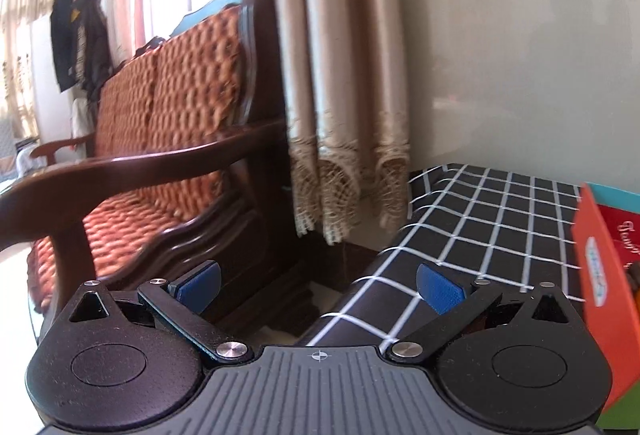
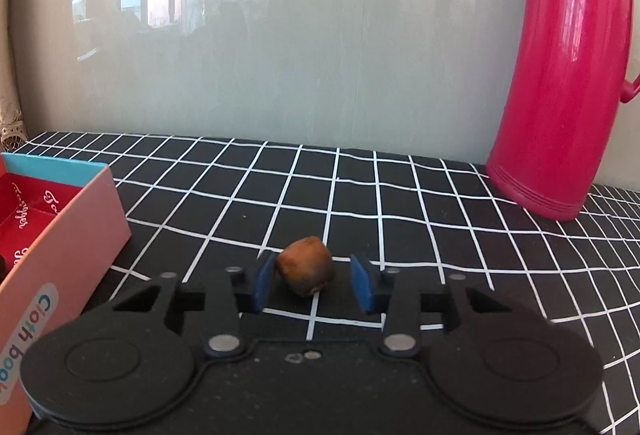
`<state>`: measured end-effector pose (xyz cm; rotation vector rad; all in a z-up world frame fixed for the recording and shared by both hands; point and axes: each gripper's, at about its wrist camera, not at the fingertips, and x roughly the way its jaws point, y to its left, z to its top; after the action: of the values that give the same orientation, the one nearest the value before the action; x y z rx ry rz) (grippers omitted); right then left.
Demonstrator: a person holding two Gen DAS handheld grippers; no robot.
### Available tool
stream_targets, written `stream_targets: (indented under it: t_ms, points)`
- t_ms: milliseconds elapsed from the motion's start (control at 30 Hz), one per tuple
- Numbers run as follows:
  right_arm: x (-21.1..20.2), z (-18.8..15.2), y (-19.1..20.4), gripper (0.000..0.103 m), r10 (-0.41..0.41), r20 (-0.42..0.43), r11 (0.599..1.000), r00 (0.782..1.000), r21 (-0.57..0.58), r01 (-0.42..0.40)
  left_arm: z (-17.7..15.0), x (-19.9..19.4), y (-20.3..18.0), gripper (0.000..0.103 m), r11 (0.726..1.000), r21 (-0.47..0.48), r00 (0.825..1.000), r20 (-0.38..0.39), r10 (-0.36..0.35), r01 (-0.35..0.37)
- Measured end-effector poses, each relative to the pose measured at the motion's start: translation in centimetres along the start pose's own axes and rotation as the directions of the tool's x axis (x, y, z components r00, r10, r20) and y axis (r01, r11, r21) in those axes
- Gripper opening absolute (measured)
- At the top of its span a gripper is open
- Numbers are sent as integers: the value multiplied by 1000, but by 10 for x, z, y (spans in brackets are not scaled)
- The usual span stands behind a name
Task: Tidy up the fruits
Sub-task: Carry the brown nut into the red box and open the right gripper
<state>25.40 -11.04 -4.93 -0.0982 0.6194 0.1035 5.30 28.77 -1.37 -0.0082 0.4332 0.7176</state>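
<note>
Both tongs are spread open with nothing in them: the right gripper (image 2: 312,281) sits low over the checked tablecloth (image 2: 400,195) with its blue pads (image 2: 264,281) to either side of a small brown fruit (image 2: 307,271), the left pad touching or almost touching its skin and the right pad a little apart, while the left gripper (image 1: 318,285) hangs wide open off the table's corner, pointing toward the wooden sofa (image 1: 168,139) and the curtain (image 1: 340,75). From where I stand the fruit looks light and roundish, with a dull, rough skin that should not slip much against the pads; I would guess it is fairly firm but could bruise or roll away if nudged from one side only, so the sensible hold is across its widest middle, both pads closing evenly. What kind of fruit it is I cannot say, and its underside and far side are hidden. An open cardboard box (image 2: 60,235) with a red lining stands just to the left of the right gripper, likely the place for the fruit, but its floor is mostly cut off and something dark at its edge is too little shown to name. A tall pink flask (image 2: 568,75) stands well apart at the back right.
</note>
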Motion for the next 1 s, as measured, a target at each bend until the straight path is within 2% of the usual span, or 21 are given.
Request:
stream_targets:
  t_ms: [200,500,733,1000]
  points:
    - [1,0,3,30,-5,-4,1000,1000,1,5,-2,8,15,103,999,-31,999,-18,30,-30]
    - [-9,-1,6,30,10,11,1000,1000,-7,-9,-1,6,16,103,999,-44,1000,-19,21,-22]
    - [-44,1,17,30,60,54,998,997,-23,-58,0,1,10,103,999,-43,1000,-21,3,-4]
    - [-90,3,42,30,157,108,987,982,-62,-151,3,-13,-3,103,999,-45,1000,-5,-26,26]
